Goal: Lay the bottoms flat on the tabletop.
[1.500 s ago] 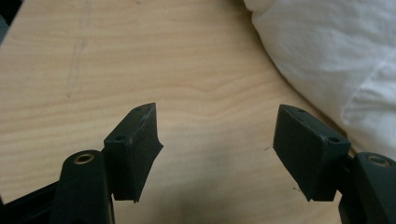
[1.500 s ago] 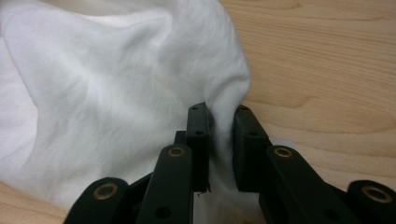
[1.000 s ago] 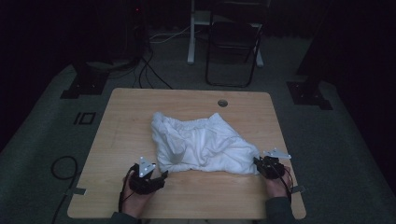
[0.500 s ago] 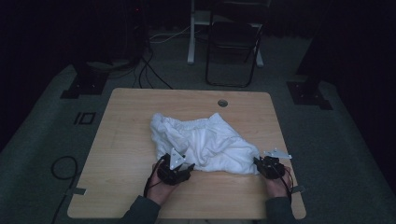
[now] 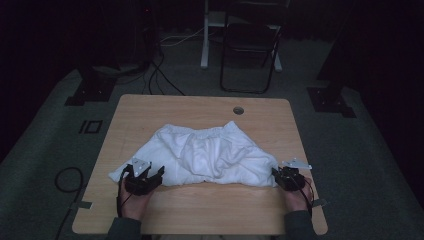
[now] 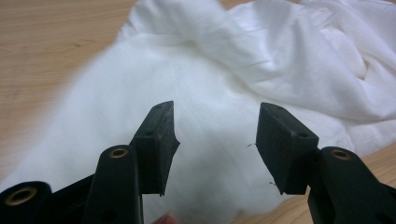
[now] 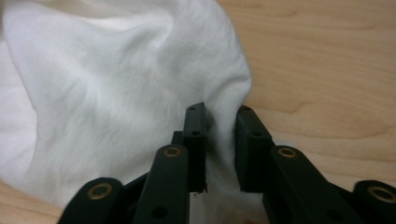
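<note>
Two grippers at one white cloth, near edge of the wooden table [image 5: 210,102].
Right gripper [image 7: 219,122]: jaws nearly together, pinching a fold at the corner of the white cloth [image 5: 210,157]. Left gripper [image 6: 215,135]: jaws apart, just been opening slightly, poised over the cloth's other end, nothing clamped. Fabric soft, thin, creased; elastic-gathered far hem.

Cloth [image 5: 210,155] mid-table [image 5: 200,107]; left gripper [image 5: 145,176] at its left end, right gripper [image 5: 281,176] at right end
</note>
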`<state>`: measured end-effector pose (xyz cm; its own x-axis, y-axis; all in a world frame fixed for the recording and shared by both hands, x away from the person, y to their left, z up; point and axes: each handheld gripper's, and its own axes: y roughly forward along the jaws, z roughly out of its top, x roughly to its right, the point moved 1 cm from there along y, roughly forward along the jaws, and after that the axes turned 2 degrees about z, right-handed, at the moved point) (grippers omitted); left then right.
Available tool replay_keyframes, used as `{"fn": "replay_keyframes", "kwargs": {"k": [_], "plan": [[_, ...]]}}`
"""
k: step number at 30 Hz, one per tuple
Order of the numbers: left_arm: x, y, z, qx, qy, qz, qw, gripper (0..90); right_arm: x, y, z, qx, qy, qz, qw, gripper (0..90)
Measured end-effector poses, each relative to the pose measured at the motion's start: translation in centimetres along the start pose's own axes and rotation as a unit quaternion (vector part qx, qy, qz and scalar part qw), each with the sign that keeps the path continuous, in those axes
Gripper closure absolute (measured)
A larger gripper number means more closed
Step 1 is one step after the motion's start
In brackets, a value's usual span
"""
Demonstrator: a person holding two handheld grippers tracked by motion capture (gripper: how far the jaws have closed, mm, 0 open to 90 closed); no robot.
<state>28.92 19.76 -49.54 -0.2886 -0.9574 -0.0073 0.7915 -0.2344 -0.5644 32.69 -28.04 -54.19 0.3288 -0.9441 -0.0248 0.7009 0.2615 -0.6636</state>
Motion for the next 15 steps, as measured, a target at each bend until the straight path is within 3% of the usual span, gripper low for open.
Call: {"fn": "replay_keyframes", "kwargs": {"k": [4,10,15], "plan": [[-0.5,0.3,0.5,0.003,-0.001,0.0,1.0,46.6,-0.5,-1.2,0.8,0.022,-0.009,-0.001,0.9997,68.1],[-0.5,2.3,2.3,-0.007,0.011,-0.008,0.9999,40.9,-2.5,-3.0,2.5,0.065,-0.039,0.007,0.9971,56.4],[-0.2,3.9,4.2,-0.008,0.014,-0.016,0.9997,35.3,-5.2,-3.0,4.2,0.083,-0.075,0.044,0.9928,51.5]]}}
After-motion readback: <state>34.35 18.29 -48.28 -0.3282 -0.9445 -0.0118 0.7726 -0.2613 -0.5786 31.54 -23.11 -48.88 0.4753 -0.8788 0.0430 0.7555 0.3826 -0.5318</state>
